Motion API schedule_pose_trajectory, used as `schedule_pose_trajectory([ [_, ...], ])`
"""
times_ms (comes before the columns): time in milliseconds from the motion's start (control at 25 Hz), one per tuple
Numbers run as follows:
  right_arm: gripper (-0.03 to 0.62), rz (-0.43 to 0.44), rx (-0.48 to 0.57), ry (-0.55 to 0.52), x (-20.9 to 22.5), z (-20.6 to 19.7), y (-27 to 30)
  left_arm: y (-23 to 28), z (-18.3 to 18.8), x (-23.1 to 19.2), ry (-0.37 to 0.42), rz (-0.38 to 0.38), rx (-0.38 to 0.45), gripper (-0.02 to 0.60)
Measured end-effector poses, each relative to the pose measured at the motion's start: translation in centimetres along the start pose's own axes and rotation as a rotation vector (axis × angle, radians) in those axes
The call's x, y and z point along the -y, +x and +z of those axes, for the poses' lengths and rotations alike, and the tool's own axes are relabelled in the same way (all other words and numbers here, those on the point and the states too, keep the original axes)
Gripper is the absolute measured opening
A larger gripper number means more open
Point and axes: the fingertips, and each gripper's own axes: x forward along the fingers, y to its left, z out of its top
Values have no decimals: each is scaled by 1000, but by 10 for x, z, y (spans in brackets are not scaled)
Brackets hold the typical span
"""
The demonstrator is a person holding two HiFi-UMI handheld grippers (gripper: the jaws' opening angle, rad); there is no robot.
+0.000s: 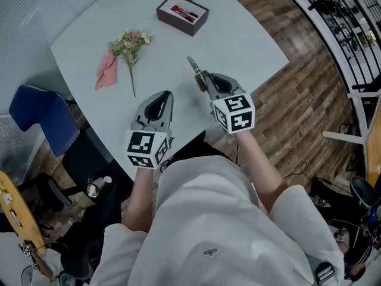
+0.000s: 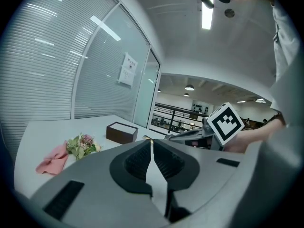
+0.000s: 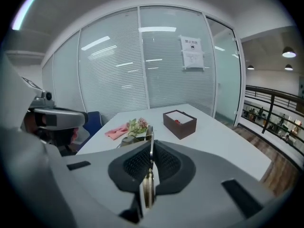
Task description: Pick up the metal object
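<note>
The metal object (image 1: 194, 66) sits clenched between the fingers of my right gripper (image 1: 206, 81). Its brassy thicker part lies at the fingertips and a slim pale end sticks out beyond them, over the near part of the white bench (image 1: 238, 34). In the head view its long axis follows the line of the gripper, pointing away from me and a little to the left, roughly toward the gap between the flowers (image 1: 131, 43) and the brown box (image 1: 183, 14). The right gripper view shows the metal object (image 3: 151, 148) only edge-on, as a thin strip pinched between the dark ribbed pads, with the brassy section lower and nearer the camera. From there I can confirm the grip but not the object's length. The head view gives the length and heading, but I cannot tell from it how high the piece hangs above the bench. My left gripper (image 1: 165, 95) rests just to the left of the right one, its fingers closed tip to tip on nothing, as the left gripper view (image 2: 151, 144) shows. That view also catches the right gripper's marker cube (image 2: 225, 121). A pink cloth (image 1: 107, 70) lies beside the flowers.
</note>
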Motion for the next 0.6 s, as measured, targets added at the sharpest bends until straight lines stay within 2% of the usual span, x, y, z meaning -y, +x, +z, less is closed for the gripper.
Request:
schedule_pose_trajectory([
  [360, 8, 56, 49, 184, -18, 10, -8, -7, 2, -7, 8, -12, 18, 31],
  [600, 8, 59, 90, 245, -31, 22, -15, -15, 5, -11, 23, -33, 25, 31],
])
